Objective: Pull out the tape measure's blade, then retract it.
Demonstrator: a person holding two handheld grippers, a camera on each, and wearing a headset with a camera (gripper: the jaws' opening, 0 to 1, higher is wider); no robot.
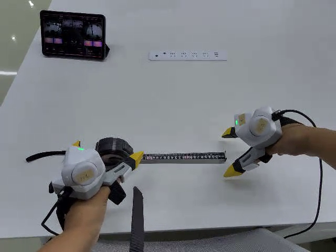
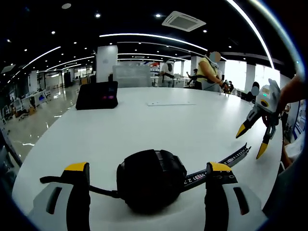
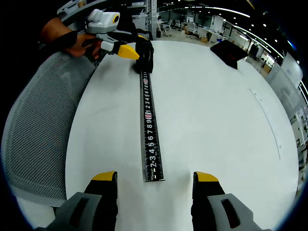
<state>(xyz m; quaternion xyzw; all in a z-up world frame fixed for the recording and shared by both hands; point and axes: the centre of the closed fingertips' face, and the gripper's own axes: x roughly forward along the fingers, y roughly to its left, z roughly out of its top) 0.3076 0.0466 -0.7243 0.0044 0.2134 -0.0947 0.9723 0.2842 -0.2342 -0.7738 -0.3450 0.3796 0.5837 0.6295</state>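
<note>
We've got the tape measure (image 1: 113, 148) on the white table (image 1: 173, 100) near the front edge, with its black case (image 2: 151, 185) at the left and the blade (image 1: 184, 157) out flat along the tabletop toward the right. The scale numbers face up. Our left gripper (image 1: 107, 149) straddles the case with its jaws wide, one yellow tip on each side. In the left gripper view we see a gap between the case and each jaw, so it isn't clamped. A black strap (image 1: 44, 155) trails left from the case along the table. Our right gripper (image 1: 231, 151) sits at the blade's free end with its jaws spread wide. In the right gripper view the blade end lies on the table between the two tips and touches neither. A black cable (image 1: 321, 173) runs from the right gripper off the table's front edge. Further back, a tablet (image 1: 73, 35) is propped up at the far left with its screen lit. A white power strip (image 1: 187, 55) lies flat, well apart from the tape. In the right gripper view, a grey mesh chair back (image 3: 43, 125) sits just beside the table's near edge.
</note>
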